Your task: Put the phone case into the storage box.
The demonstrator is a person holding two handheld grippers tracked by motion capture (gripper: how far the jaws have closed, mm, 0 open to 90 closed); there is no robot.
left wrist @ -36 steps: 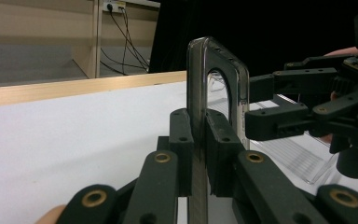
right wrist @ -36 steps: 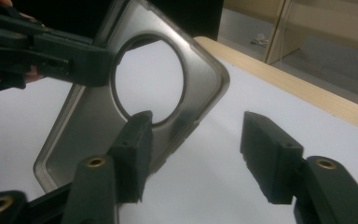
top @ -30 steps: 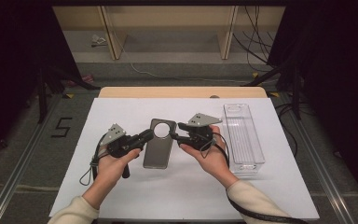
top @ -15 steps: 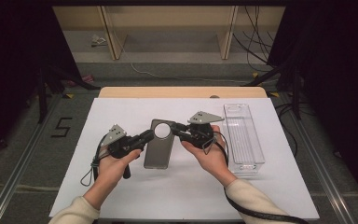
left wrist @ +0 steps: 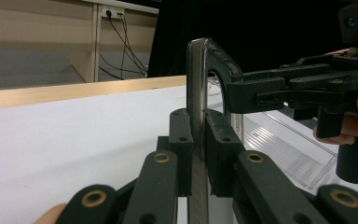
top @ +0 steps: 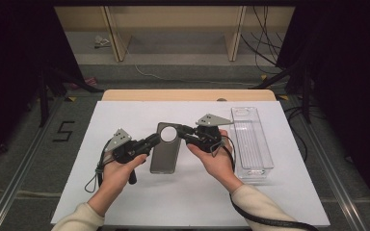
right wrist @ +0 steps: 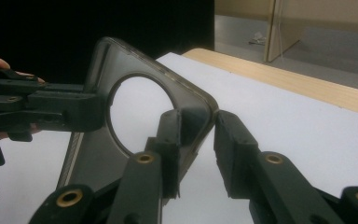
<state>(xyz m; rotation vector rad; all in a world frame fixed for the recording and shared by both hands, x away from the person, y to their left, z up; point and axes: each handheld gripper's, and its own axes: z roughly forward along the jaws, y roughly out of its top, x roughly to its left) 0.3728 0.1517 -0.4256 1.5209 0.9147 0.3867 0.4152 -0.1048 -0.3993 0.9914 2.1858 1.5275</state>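
1. A grey phone case (top: 165,149) with a big round camera hole sits in the middle of the white table (top: 125,120), and its top end is lifted up.
2. The left gripper (top: 155,139) has its jaws pressed tight on the thin left edge of the case. In the left gripper view the edge (left wrist: 198,140) stands up straight between the black pads.
3. The right gripper (top: 182,131) is at the top right corner of the case. Its jaws have just been closing. In the right gripper view the corner (right wrist: 200,112) is between them, but there is a gap beside one pad, so they are spread a bit and not pinching yet.
4. The case looks light and thin. I think it is bendy, so it may flop or twist if held by one side. Its smooth side may slip.
5. The best places to hold it look like the rims, close to the corners and away from the round hole.
6. A clear plastic tray (top: 251,142) lies just to the right of the right hand.
7. A number 5 (top: 63,131) is marked on the floor to the left of the table. I can read no words on the case.
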